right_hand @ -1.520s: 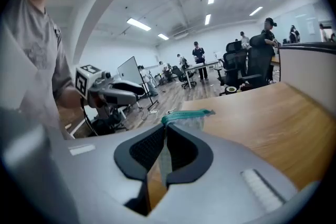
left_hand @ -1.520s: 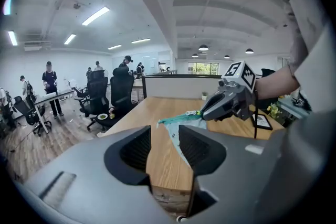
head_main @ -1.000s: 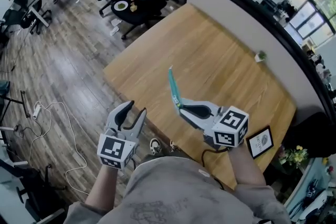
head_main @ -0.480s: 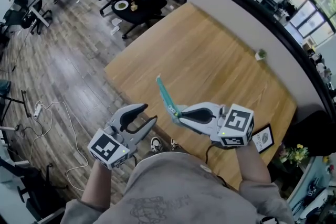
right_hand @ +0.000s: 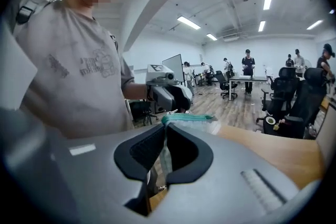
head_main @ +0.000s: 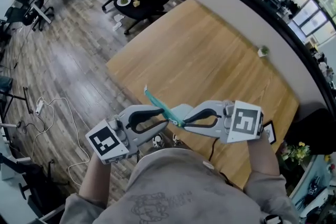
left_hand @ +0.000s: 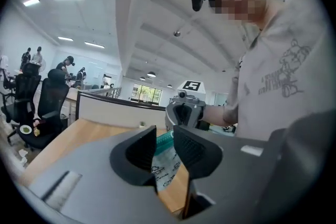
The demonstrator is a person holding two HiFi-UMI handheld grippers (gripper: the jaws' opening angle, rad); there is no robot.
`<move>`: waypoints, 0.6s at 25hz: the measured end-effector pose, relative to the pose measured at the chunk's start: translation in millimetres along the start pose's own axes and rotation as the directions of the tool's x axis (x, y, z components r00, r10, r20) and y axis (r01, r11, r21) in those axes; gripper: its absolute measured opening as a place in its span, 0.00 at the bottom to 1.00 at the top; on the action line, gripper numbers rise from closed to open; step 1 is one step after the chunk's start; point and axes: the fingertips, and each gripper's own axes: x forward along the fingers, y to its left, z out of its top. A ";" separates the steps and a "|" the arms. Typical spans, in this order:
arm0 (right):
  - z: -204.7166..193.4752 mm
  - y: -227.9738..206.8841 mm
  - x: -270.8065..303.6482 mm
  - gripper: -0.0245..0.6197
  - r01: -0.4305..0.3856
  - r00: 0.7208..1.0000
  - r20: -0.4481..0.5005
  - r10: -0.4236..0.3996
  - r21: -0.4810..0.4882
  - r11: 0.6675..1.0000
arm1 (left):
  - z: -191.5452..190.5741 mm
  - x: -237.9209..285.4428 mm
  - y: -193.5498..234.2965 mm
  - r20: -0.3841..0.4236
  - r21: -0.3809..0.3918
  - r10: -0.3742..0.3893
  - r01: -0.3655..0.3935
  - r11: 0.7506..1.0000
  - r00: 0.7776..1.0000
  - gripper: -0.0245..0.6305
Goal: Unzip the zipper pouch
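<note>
1. Left gripper point(head_main: 164, 118): in the left gripper view I read its jaws as standing apart. The zipper pouch point(head_main: 156, 102) shows in the gap between the two pads, and I see no pad pressed on it. I judge that this gripper is lined up to take the zipper end, since the teal zipper strip lies straight across its opening.

2. Zipper pouch: it is held in the air over the near edge of the wooden table point(head_main: 210, 60), close to my operator's chest. Nothing on the table touches it. The teal strip runs up and away from both grippers, and the clear printed body hangs below. I cannot make out the slider, so I judge the zipper not yet opened.

3. Right gripper point(head_main: 184, 122): its jaws are closed on the pouch, with the film pinched flat between the pads just below the teal strip. This grip serves as the anchor, keeping the pouch taut and edge-on toward the left gripper.

4. The two grippers face each other, tips nearly meeting.
</note>
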 end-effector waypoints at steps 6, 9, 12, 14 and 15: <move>-8.3 7.9 3.4 0.08 -0.020 0.998 -0.060 0.017 -0.049 0.999 | -9.9 5.3 -23.3 -0.029 -0.073 -0.103 0.100 0.992 0.994 0.18; -9.6 10.3 4.5 0.08 -0.016 0.997 -0.070 0.012 -0.062 0.998 | -12.8 4.5 -24.0 -0.014 -0.120 -0.110 0.107 0.987 0.994 0.18; -11.7 12.3 6.5 0.08 -0.017 0.997 -0.074 0.012 -0.065 0.998 | -16.9 4.5 -23.4 -0.012 -0.161 -0.110 0.106 0.981 0.994 0.18; -13.7 12.5 7.6 0.08 -0.015 0.997 -0.072 0.011 -0.055 0.998 | -18.5 5.1 -22.4 -0.012 -0.174 -0.104 0.100 0.980 0.995 0.14; -15.2 11.2 8.0 0.08 -0.010 0.997 -0.072 0.007 -0.045 0.999 | -18.7 5.3 -20.7 -0.010 -0.178 -0.097 0.094 0.980 0.995 0.12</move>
